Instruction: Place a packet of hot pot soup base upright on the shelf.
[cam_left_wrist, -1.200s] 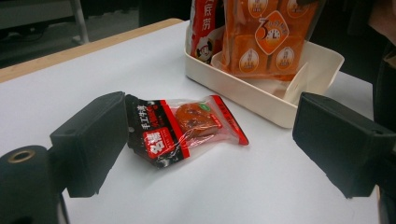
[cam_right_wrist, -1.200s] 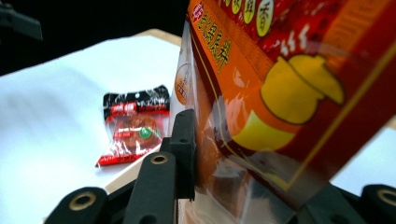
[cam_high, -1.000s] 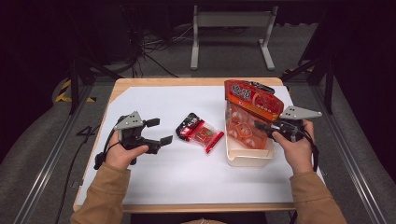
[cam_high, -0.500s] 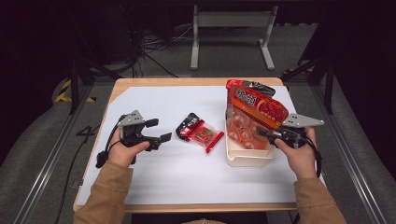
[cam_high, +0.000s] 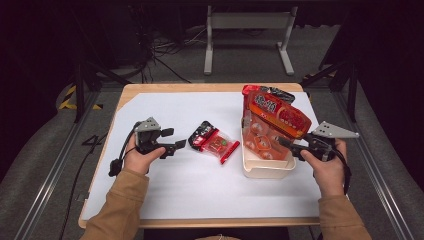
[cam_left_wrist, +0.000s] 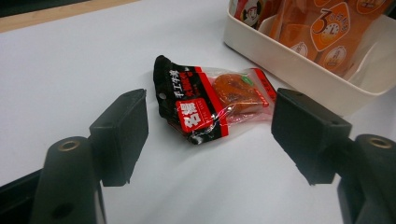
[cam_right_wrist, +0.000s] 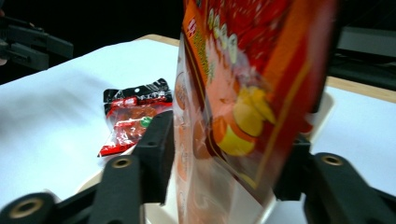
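While your left gripper (cam_high: 172, 140) sits at the left middle of the high view, its jaws have just been closing a bit, yet they grip nothing; the small red snack pack (cam_left_wrist: 210, 100) lies flat past them. Your right gripper (cam_high: 287, 145) has just let go: its jaws stand apart around the big orange bag (cam_high: 277, 115), which leans in the white tub (cam_high: 265, 172).

Tan sleeves (cam_high: 122, 200), blk jaws w/ brass screws, grey triangular plates, blk cables
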